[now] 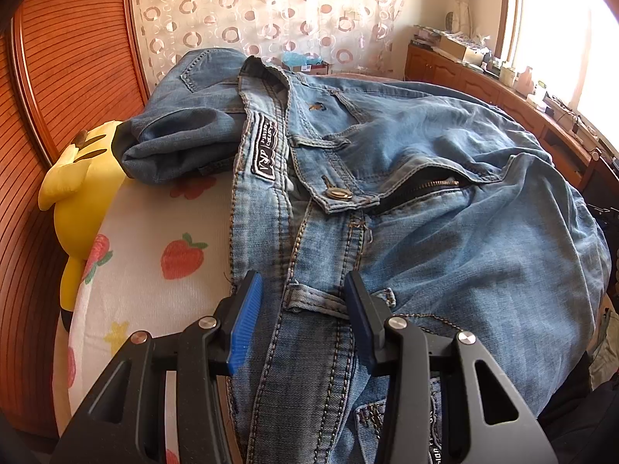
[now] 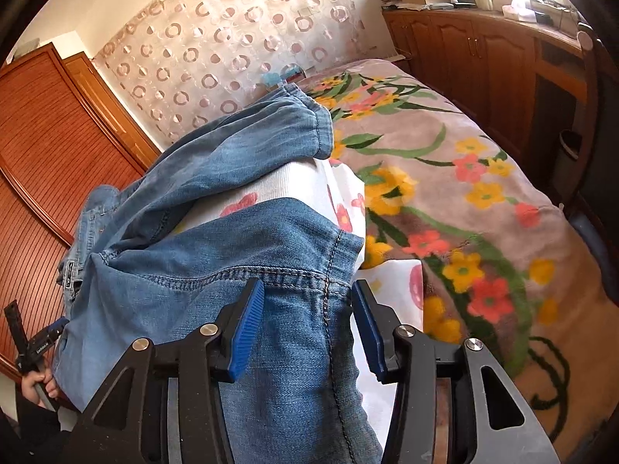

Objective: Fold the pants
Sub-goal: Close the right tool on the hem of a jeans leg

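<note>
**Blue jeans on the bed, one gripper at each end**

The jeans (image 1: 406, 193) lie crumpled on a bed, on top of a white sheet with strawberries (image 1: 162, 263).

The left wrist view shows the top of the jeans: the waistband, a metal button (image 1: 338, 194), the open zipper (image 1: 429, 185) and a black label (image 1: 265, 147). The left gripper (image 1: 303, 317) has its blue fingers partly open, one on each side of the waistband. The band sits between them, but I cannot tell if they press on it. A yellow plush toy (image 1: 85, 193) lies beside the jeans, by the wooden headboard (image 1: 69, 58).

The right wrist view shows the leg ends instead. One hem (image 2: 271, 274) lies between the fingers of the right gripper (image 2: 307, 317), which are partly open. The right finger (image 2: 367, 328) is clear of the cloth. The other leg (image 2: 251, 143) lies further back. Only this view shows the flowered blanket (image 2: 464, 201) next to the sheet, and a hand (image 2: 36, 384) holding the other gripper at the far left.
</note>
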The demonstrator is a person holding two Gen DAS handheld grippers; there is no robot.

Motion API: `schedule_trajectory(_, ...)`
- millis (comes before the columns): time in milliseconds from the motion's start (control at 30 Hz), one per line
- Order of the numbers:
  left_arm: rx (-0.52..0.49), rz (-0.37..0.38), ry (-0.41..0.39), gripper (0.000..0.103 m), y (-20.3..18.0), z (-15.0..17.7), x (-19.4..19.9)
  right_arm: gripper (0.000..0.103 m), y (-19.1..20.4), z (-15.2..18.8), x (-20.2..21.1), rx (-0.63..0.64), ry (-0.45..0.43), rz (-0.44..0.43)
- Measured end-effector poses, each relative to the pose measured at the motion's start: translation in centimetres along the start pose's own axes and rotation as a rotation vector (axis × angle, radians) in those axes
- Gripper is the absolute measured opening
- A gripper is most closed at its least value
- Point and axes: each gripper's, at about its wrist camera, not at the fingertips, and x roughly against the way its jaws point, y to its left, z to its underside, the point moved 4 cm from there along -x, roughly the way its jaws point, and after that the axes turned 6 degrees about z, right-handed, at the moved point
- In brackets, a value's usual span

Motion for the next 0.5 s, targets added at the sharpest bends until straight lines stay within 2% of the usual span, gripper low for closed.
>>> schedule_trajectory(33, 0.000, -0.001, 0.000, 0.045, 0.0, -0.1, 0.0, 0.031, 0.5, -0.1, 0.0, 0.008, -0.007, -0.008)
schedule_trajectory(67, -0.001, -0.002, 0.001, 0.045, 0.0, 0.0, 0.0, 0.021, 1.2, 0.2, 0.3, 0.022, -0.016, -0.008)
schedule_trajectory(167, 0.001, 0.000, 0.000, 0.045, 0.0, 0.0, 0.0, 0.014, 2.5, 0.4, 0.6, 0.087, -0.041, 0.059)
schedule_trajectory(333, 0.005, -0.001, 0.000, 0.045, 0.0, 0.0, 0.1, 0.011, 3.9, 0.6, 2.6, 0.148, -0.113, 0.139)
schedule_trajectory(500, 0.004, -0.006, -0.012, 0.045, 0.0, 0.0, 0.6, 0.010, 5.9, 0.4, 5.5, 0.201, -0.200, 0.155)
